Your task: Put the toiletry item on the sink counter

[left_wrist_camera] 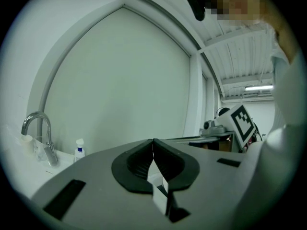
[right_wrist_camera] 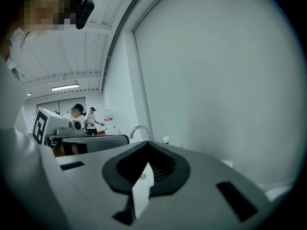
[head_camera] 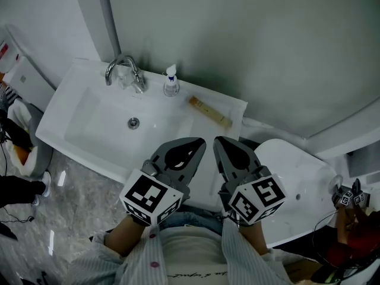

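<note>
The small pump bottle (head_camera: 171,82) stands on the sink counter (head_camera: 235,107) at upper centre of the frame, just right of the tap (head_camera: 123,70). A tan bar-shaped item (head_camera: 209,112) lies further right. Below them, your left gripper (head_camera: 198,141) and right gripper (head_camera: 219,141) both have their jaws closed together, holding nothing.

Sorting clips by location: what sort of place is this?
Probably a bathroom mock-up: a white sink with a chrome tap, a spray bottle on its counter, and what looks like a toilet beside it.
</note>
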